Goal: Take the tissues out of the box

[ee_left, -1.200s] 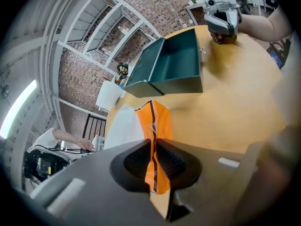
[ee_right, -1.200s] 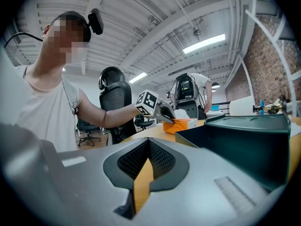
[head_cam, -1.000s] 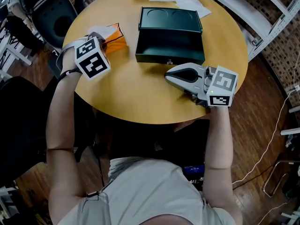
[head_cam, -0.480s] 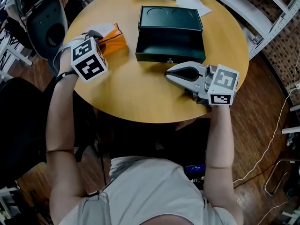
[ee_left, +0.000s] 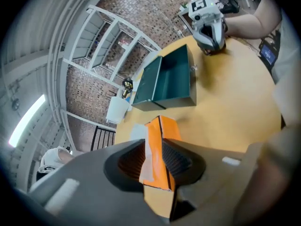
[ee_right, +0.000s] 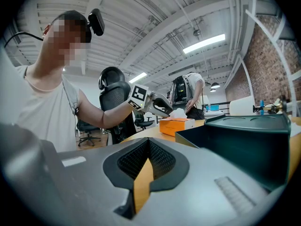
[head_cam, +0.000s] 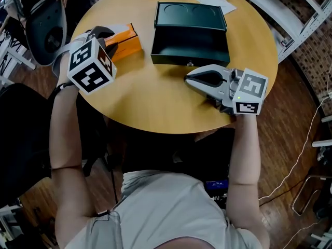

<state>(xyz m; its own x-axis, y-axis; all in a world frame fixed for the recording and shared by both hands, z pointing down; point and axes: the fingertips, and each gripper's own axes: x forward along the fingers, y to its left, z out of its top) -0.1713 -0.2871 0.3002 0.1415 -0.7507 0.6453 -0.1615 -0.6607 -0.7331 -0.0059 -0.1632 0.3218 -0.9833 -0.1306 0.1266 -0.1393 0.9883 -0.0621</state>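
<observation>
An orange tissue box (head_cam: pixel 128 39) lies at the left of the round wooden table (head_cam: pixel 150 100), with white tissue showing at its top. My left gripper (head_cam: pixel 102 37) hovers over the box's near end, its jaws opening. In the left gripper view the box (ee_left: pixel 164 128) and a pale strip of tissue show through the gap of the left gripper (ee_left: pixel 153 152); no pad visibly presses on them. The right gripper (head_cam: pixel 190 78) rests on the table in front of a dark green metal box (head_cam: pixel 189 32), shut and empty. The right gripper view shows the tissue box (ee_right: pixel 176 124) far off.
The green box (ee_left: pixel 174 81) stands open at the table's middle back. Papers (head_cam: pixel 215 0) lie behind it. A white roll (ee_left: pixel 116 109) stands at the far rim. An office chair (head_cam: pixel 46 27) sits off the table's left; metal shelving (head_cam: pixel 306 14) runs along the right.
My left gripper has lifted up from the tissue box and its jaws have spread wider. The right gripper has stayed where it was.
</observation>
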